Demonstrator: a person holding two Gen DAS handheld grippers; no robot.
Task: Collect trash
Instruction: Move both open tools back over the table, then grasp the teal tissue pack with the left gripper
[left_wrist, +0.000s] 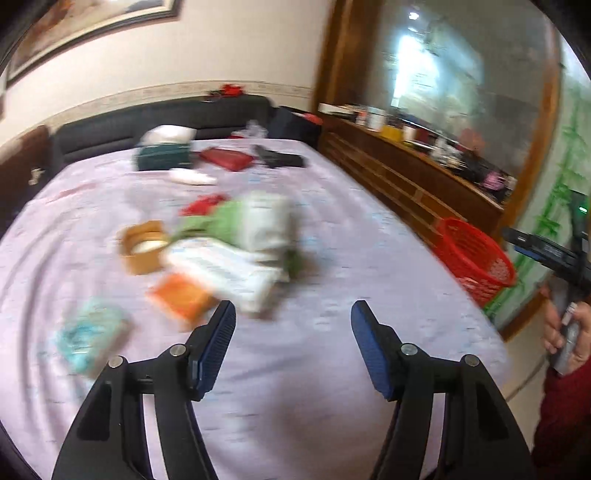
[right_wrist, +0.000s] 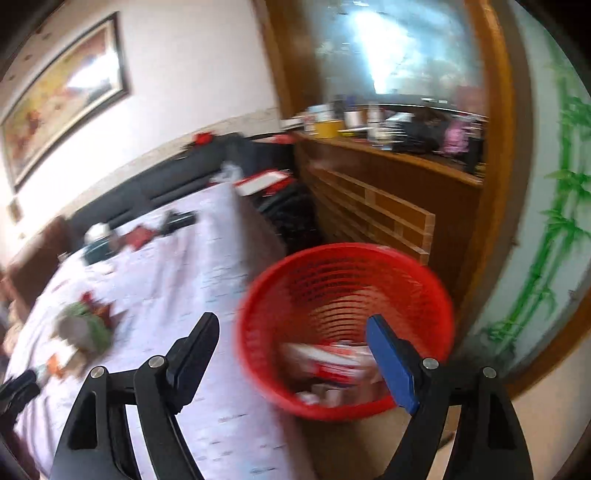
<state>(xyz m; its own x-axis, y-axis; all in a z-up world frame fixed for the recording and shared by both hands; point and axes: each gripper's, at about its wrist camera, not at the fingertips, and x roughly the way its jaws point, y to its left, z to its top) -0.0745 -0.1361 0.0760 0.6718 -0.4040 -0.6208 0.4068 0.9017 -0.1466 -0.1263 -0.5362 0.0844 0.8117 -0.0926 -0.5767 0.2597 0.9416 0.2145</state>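
Note:
A blurred heap of trash lies mid-bed: white and green wrappers, an orange packet, a tape roll and a teal pack. My left gripper hovers open just short of the heap, nothing between its blue pads. The red mesh basket stands on the floor by the bed's right side. In the right wrist view my right gripper hangs open over the basket, which holds a red-and-white packet and scraps. The heap shows at the left there.
The bed has a lilac sheet and a dark headboard. A green box, a red pouch and a black item lie near the headboard. A wooden dresser with a mirror runs along the right. A person's hand is at the far right.

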